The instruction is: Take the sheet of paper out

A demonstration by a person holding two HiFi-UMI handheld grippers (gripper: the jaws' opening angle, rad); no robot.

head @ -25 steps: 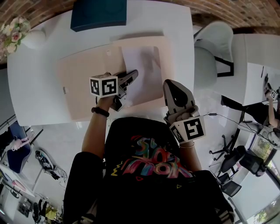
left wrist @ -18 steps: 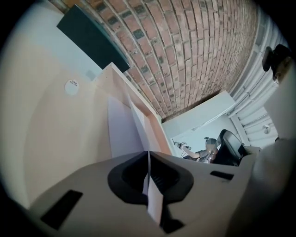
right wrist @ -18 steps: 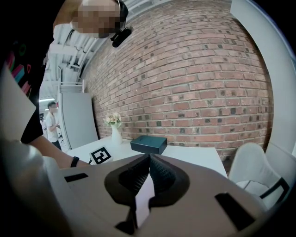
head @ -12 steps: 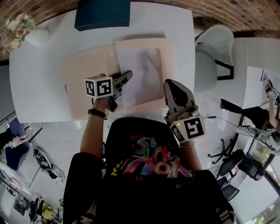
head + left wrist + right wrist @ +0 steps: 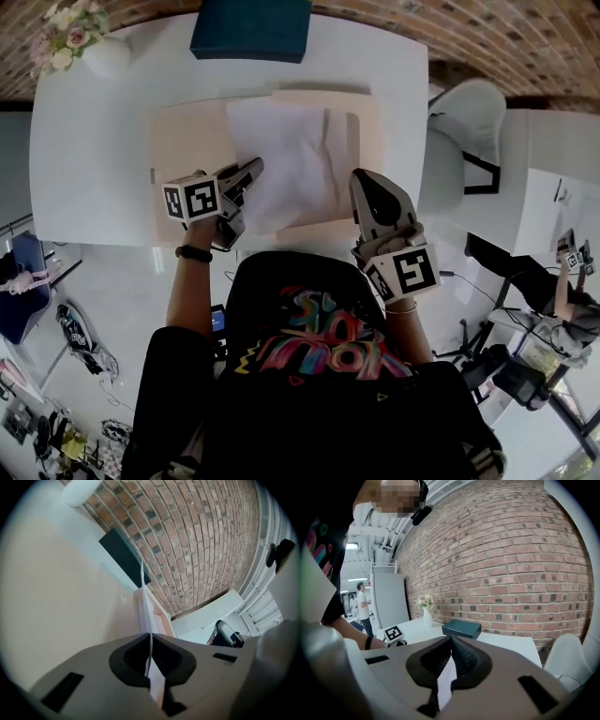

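Observation:
A white sheet of paper (image 5: 281, 159) lies across an open beige folder (image 5: 187, 141) on the white table (image 5: 84, 169). My left gripper (image 5: 253, 167) is shut on the sheet's lower left edge. In the left gripper view the sheet (image 5: 144, 592) runs edge-on out of the closed jaws of the left gripper (image 5: 151, 641). My right gripper (image 5: 361, 178) rests at the folder's right side, shut on a thin pale edge there that looks like the folder's. In the right gripper view the right gripper (image 5: 451, 641) shows that strip between its closed jaws.
A dark teal box (image 5: 251, 28) sits at the table's far edge, and a white vase of flowers (image 5: 80, 42) stands at the far left corner. A white chair (image 5: 459, 131) is to the table's right. A brick wall (image 5: 497, 564) lies behind.
My left gripper has moved left with the sheet, which has slid further out over the folder's left half. The right gripper has hardly shifted.

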